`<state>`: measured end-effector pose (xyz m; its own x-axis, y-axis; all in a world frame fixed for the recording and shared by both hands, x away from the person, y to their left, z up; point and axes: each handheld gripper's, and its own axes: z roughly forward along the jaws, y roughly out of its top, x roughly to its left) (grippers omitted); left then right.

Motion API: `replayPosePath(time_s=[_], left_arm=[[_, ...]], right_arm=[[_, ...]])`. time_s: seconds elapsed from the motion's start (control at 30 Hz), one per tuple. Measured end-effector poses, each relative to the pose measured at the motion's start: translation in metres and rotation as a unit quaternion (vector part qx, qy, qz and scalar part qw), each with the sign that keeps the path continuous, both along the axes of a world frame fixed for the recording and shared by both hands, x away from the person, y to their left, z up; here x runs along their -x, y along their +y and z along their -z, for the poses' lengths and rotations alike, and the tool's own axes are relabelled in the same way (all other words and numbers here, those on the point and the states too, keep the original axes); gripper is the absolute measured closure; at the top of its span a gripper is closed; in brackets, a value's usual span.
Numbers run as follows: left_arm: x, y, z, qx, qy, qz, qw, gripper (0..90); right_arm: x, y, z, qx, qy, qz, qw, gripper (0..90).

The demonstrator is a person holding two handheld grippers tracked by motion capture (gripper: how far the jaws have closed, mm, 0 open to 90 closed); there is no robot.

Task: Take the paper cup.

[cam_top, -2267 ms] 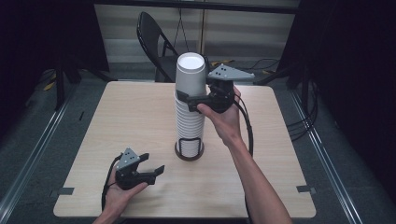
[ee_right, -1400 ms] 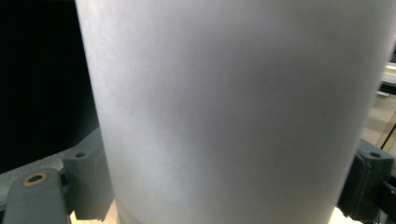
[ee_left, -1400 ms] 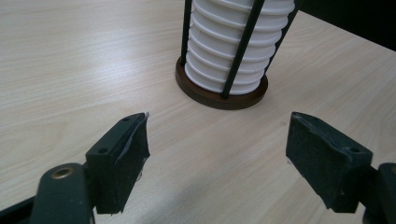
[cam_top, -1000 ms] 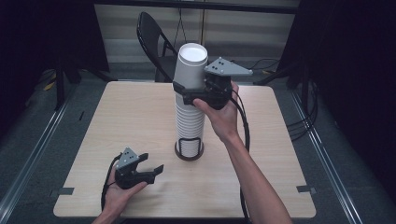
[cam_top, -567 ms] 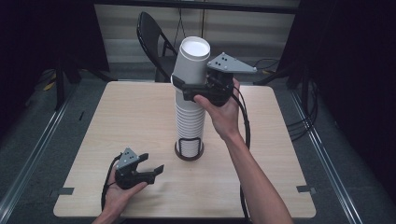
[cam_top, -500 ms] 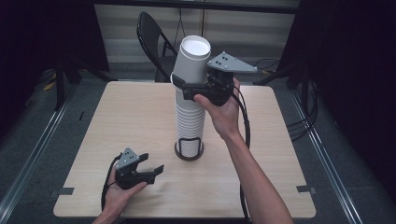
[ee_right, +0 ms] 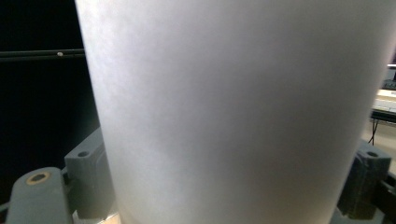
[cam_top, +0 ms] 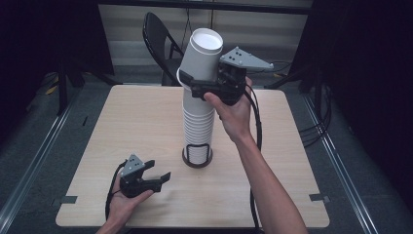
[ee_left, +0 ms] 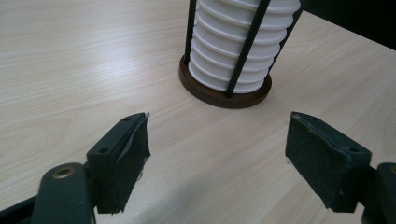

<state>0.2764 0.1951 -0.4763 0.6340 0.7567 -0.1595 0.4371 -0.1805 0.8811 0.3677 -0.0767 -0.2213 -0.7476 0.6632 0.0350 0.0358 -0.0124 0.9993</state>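
Note:
A tall stack of white paper cups (cam_top: 198,124) stands in a black wire holder on a round brown base (cam_top: 197,160) at the table's middle. My right gripper (cam_top: 200,88) is shut on the top cup (cam_top: 202,56), which is lifted and tilted to the right above the stack. That cup (ee_right: 233,112) sits upside down between the jaws in the right gripper view. My left gripper (cam_top: 156,179) rests open near the front left of the table, jaws toward the holder. In the left gripper view the stack (ee_left: 238,44) and base (ee_left: 224,95) lie ahead of the left gripper (ee_left: 217,154).
The light wooden table (cam_top: 122,122) has free surface to the left and right of the holder. A black folding chair (cam_top: 158,36) stands behind the far edge. Cables (cam_top: 255,126) trail from the right gripper along the forearm.
The right gripper has raised the top cup off the stack and tilted it to the right. The left gripper has stayed where it was.

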Motion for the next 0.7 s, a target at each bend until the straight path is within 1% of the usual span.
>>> replayPosePath(time_s=[0.03,0.2,0.23,0.47,0.57,0.7], left_arm=[[0.0,0.0,0.0,0.0,-0.001,0.0,1.0,21.4],[0.0,0.0,0.0,0.0,-0.001,0.0,1.0,21.4],[0.0,0.0,0.0,0.0,-0.001,0.0,1.0,21.4],[0.0,0.0,0.0,0.0,-0.001,0.0,1.0,21.4],[0.0,0.0,0.0,0.003,0.0,-0.001,1.0,21.4],[0.0,0.0,0.0,0.001,0.0,0.0,1.0,21.4]], right_arm=[[0.0,0.0,-0.002,-0.004,0.0,-0.001,1.0,12.7],[0.002,0.0,-0.008,-0.005,-0.004,-0.003,1.0,12.8],[0.003,-0.001,-0.01,-0.01,-0.006,-0.004,0.9999,12.8],[0.005,-0.002,-0.015,-0.019,-0.008,-0.008,0.9998,12.9],[0.007,-0.005,-0.019,-0.033,-0.004,-0.012,0.9994,12.9],[0.007,-0.009,-0.021,-0.04,-0.004,-0.011,0.9991,12.9]])
